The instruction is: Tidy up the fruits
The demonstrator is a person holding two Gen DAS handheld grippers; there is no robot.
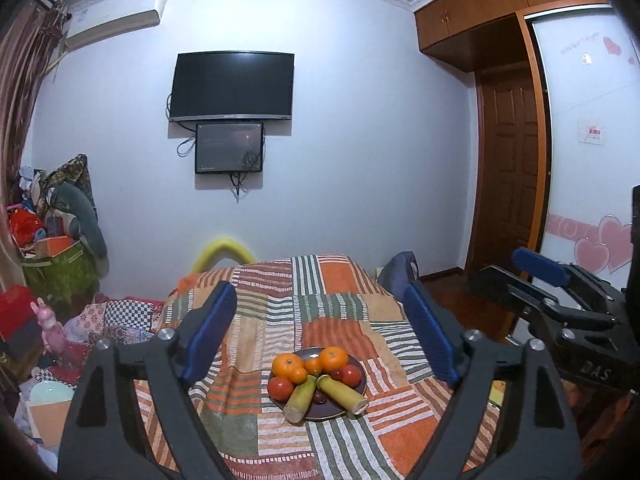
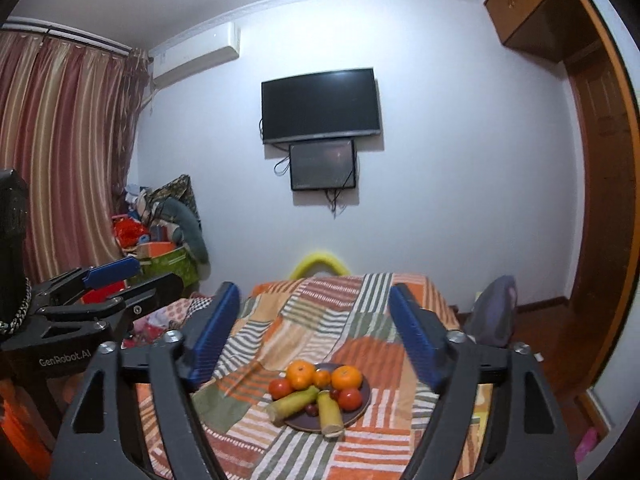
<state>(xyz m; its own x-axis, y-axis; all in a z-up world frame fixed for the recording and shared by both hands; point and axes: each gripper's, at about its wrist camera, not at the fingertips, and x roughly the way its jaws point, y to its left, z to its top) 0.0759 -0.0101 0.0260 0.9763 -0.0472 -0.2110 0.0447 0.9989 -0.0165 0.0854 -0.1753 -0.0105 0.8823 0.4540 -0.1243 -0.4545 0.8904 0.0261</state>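
A dark round plate (image 1: 358, 390) (image 2: 362, 404) sits on a striped patchwork cloth (image 1: 280, 320) (image 2: 296, 320). On it lie oranges (image 1: 285, 365) (image 2: 300, 374), red tomatoes (image 1: 280, 388) (image 2: 349, 398), two yellow-green corn pieces (image 1: 344, 394) (image 2: 330, 412) and small dark fruits. My left gripper (image 1: 320, 332) is open and empty, held above and short of the plate. My right gripper (image 2: 314, 330) is open and empty, likewise above the plate. Each gripper shows at the edge of the other's view, the right one (image 1: 560, 280) and the left one (image 2: 104, 284).
The cloth covers a bed or table that reaches toward a white wall with a television (image 1: 232, 86) and a smaller screen (image 1: 229, 147). Piled bags and toys (image 1: 52, 240) stand at left. A wooden wardrobe and door (image 1: 508, 184) stand at right. A yellow curved object (image 1: 224, 252) is behind the far edge.
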